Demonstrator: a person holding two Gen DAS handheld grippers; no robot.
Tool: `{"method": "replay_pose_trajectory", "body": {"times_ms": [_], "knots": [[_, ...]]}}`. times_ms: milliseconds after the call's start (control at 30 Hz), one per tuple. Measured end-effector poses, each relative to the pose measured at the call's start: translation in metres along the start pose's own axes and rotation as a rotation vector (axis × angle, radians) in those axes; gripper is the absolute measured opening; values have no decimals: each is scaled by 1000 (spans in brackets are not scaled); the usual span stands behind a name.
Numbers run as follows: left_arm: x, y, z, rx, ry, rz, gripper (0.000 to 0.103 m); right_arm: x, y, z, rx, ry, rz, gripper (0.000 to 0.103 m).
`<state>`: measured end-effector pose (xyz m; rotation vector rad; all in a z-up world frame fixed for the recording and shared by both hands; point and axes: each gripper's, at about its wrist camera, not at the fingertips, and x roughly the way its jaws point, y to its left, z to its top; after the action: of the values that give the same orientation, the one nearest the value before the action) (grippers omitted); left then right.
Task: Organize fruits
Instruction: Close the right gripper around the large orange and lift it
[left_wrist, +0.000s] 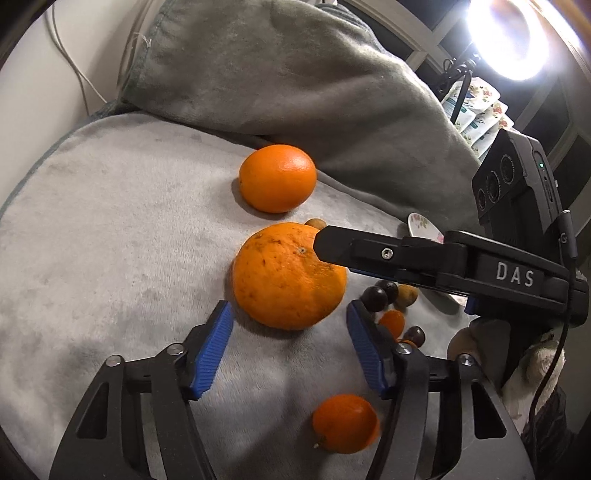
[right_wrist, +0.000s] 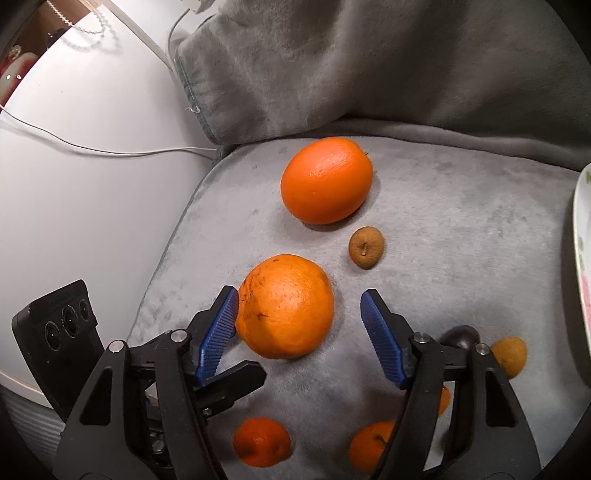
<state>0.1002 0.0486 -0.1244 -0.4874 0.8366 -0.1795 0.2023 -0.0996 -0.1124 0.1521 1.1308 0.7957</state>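
A large speckled orange (left_wrist: 290, 275) lies on a grey plush blanket (left_wrist: 110, 240). My left gripper (left_wrist: 289, 307) is open, its blue pads level with the orange's near side and clear of it. My right gripper (right_wrist: 299, 298) is open around the same orange (right_wrist: 286, 306): the left pad touches its skin and the right pad stands well off. One right finger (left_wrist: 332, 243) reaches over the orange from the right. A smooth orange (left_wrist: 277, 178) (right_wrist: 327, 180) lies farther back.
A small brown fruit (right_wrist: 366, 247) lies between the two oranges. Small mandarins (left_wrist: 345, 422) (right_wrist: 262, 441) and dark round fruits (left_wrist: 375, 295) lie near my fingers. A flowered plate (right_wrist: 583, 258) sits at the right. A grey cushion (left_wrist: 295, 74) rises behind, a bright lamp (left_wrist: 517, 37) beyond it.
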Motion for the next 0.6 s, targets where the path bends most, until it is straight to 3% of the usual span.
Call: {"method": "replay_pose_trajectory", "body": {"times_ms": [233,600], "knots": [[9,6,1,-24,19,-24,57,14,1,0,-5,34,18,57],[4,-9,2,9,6,-6,55,12,2,-5,-17,14,19,56]]}}
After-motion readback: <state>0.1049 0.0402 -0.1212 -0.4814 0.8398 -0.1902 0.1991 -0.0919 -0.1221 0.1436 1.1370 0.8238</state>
